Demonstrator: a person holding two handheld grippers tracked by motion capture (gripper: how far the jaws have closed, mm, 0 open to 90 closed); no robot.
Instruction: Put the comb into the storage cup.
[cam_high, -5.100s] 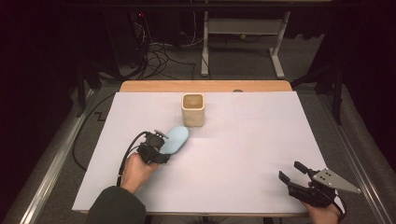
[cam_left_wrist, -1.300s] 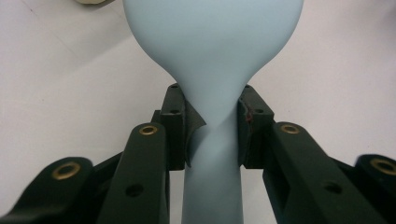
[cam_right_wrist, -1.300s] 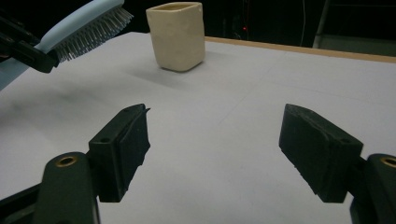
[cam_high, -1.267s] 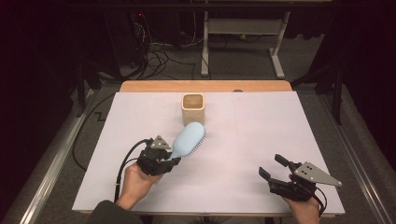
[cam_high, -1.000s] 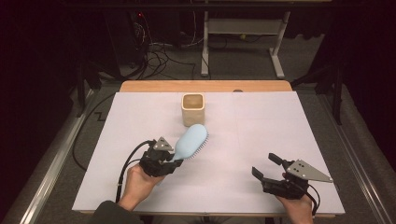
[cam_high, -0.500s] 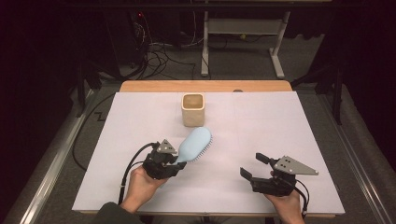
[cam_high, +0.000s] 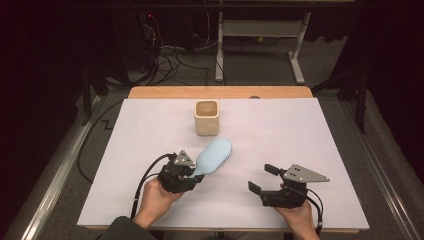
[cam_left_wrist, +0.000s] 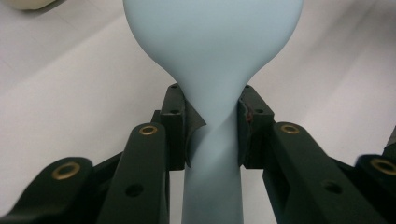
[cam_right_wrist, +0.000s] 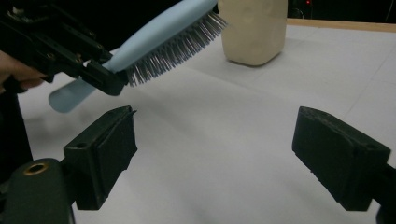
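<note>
Covering most of the surface (cam_high: 320, 150), a white sheet leaves a plain backdrop for the work, with the cream cup (cam_high: 206, 116) standing upright at the far middle, likely the brush's destination. The pale blue hairbrush (cam_high: 215, 156) hangs above the sheet, head tilted toward the cup, bristles facing right. The left hand-held gripper (cam_left_wrist: 212, 126) is clamped on its narrow neck for control; the right hand-held gripper (cam_right_wrist: 215, 158), jaws just opening, empty, waits nearby
</note>
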